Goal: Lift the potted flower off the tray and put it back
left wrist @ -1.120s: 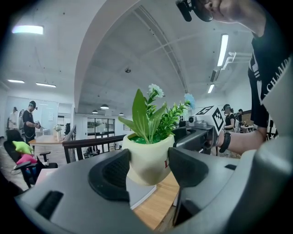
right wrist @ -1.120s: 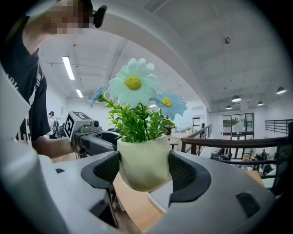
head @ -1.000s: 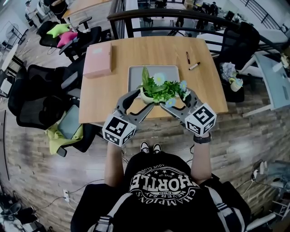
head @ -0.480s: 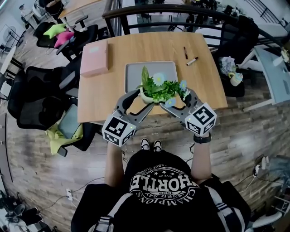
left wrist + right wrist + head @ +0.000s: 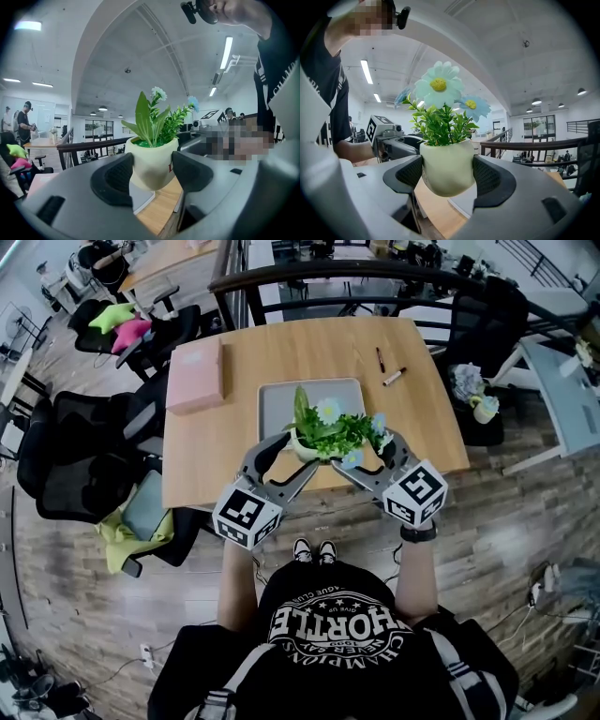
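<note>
The left gripper [image 5: 289, 454] and the right gripper [image 5: 370, 457] each squeeze the pale pot of the potted flower [image 5: 330, 430], lifted clear above the counter [image 5: 225, 442] on the near side of the tray [image 5: 279, 399], so both should sink together onto it, pot upright, before either one loosens.

You stand on wood-plank floor [image 5: 525, 521] | wooden table [image 5: 216, 446] before you | black office chairs [image 5: 75, 456] at your left | dark railing [image 5: 309, 273] beyond | strip lights [image 5: 228, 49] overhead
</note>
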A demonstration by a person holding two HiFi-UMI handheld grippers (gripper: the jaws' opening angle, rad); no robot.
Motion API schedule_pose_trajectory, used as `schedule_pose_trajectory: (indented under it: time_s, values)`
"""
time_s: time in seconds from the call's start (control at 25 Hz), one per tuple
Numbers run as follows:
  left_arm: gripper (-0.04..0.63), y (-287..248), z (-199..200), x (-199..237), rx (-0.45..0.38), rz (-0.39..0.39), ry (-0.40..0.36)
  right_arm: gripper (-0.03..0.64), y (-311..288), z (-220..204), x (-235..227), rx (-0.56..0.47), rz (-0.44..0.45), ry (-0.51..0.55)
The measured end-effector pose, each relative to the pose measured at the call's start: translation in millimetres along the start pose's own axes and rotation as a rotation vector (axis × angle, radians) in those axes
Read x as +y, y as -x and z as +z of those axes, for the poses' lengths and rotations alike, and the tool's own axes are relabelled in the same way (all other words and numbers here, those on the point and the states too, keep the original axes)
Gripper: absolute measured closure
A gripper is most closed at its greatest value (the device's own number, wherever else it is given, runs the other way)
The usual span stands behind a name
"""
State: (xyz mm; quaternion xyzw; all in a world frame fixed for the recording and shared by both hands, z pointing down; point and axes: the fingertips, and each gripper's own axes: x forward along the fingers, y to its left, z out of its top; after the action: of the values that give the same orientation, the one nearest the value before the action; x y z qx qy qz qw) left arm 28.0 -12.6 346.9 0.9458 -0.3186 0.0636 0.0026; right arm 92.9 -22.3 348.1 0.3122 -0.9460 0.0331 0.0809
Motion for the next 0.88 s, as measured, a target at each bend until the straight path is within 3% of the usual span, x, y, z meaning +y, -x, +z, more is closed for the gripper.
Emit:
schedule_pose_trajectory:
  time_s: [0.88]
  values:
    - [0.313, 11.7, 8.2, 22.5, -0.014, 0.056, -0.022, 0.259, -24.2, 15.8, 1.4, -0.016, 0.051, 0.056]
